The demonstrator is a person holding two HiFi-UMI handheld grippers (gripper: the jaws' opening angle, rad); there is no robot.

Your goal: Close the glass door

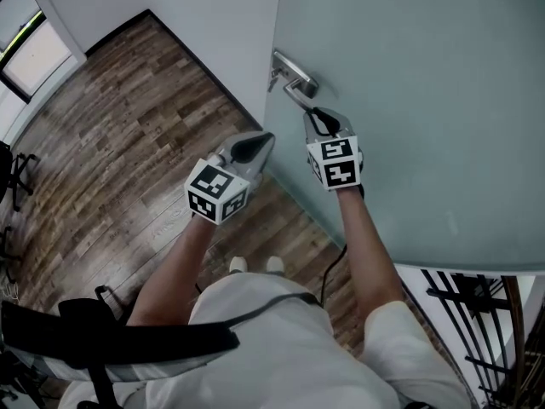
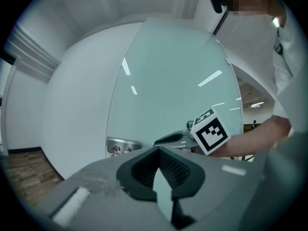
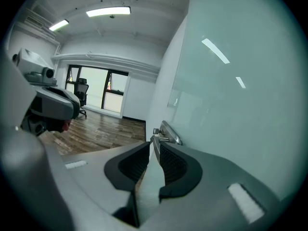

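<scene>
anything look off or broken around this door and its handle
Nothing stands out. The glass door shows no cracks or chips, its handle looks intact with a key in the lock beside it, and the wood floor shows no spill.

Right gripper (image 1: 314, 116) sits at the glass door's (image 1: 426, 100) handle (image 1: 294, 80), left gripper (image 1: 266, 141) beside.
</scene>
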